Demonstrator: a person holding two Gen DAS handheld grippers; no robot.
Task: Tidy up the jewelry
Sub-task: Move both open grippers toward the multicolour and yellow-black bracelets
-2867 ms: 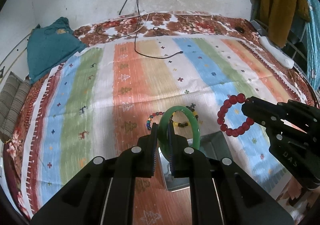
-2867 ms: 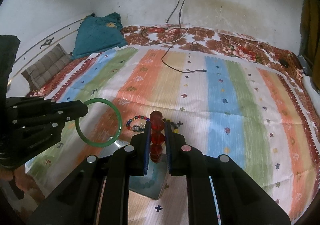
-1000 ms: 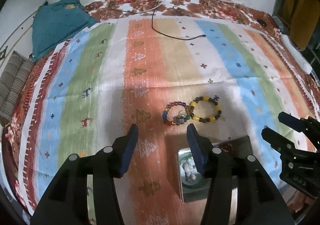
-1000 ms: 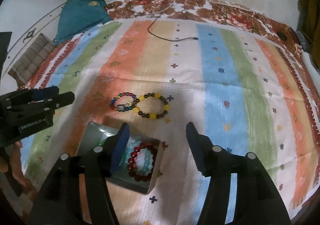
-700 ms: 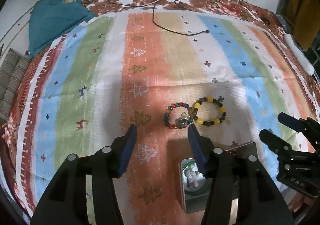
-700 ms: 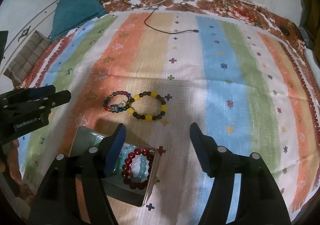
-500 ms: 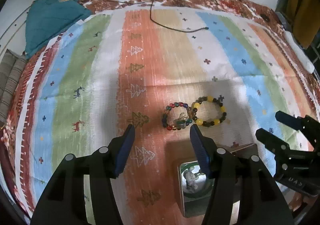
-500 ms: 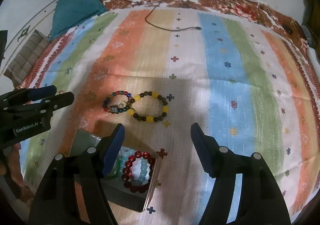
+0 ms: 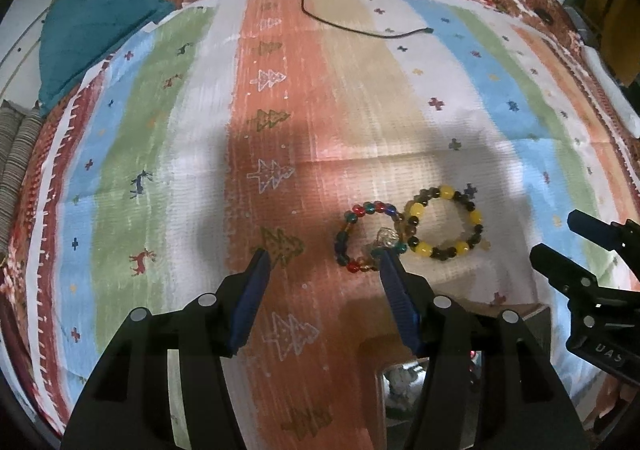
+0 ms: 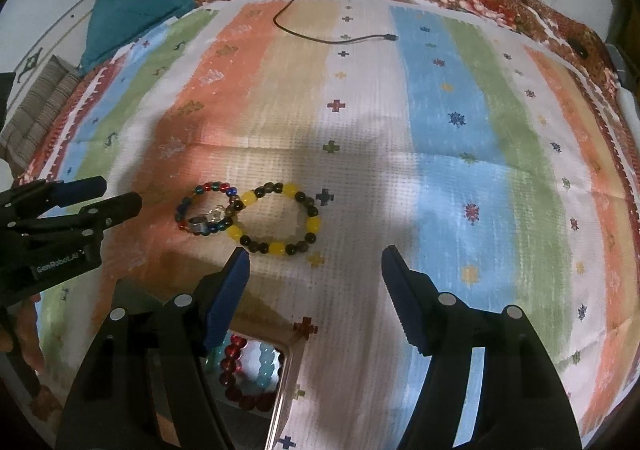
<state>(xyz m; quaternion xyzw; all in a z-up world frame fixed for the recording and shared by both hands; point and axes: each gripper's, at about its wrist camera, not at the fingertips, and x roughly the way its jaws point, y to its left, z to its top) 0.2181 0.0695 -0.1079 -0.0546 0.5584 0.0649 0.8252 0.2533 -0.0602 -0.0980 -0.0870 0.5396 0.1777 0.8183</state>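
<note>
Both tongs stand open and empty, angled down over the striped bedspread (image 9: 360,98), which suits a reach for the loose pieces still lying there. The left tongs (image 9: 324,262) have been widening their jaws, with nothing between them, and hover just near the multicoloured bracelet (image 9: 366,236); the right tongs (image 10: 314,262) have likewise been opening, bare, just near the yellow-and-dark bracelet (image 10: 280,218). These two bracelets lie flat on the bedspread, touching each other, probably waiting their turn. The metal box (image 10: 286,382) sits at the near edge, open-topped, so pieces can be dropped in from above; in it I count one red bead bracelet (image 10: 236,374) and at least one pale blue-green piece, partly hidden. Two tongs, two loose bracelets, one box.
</note>
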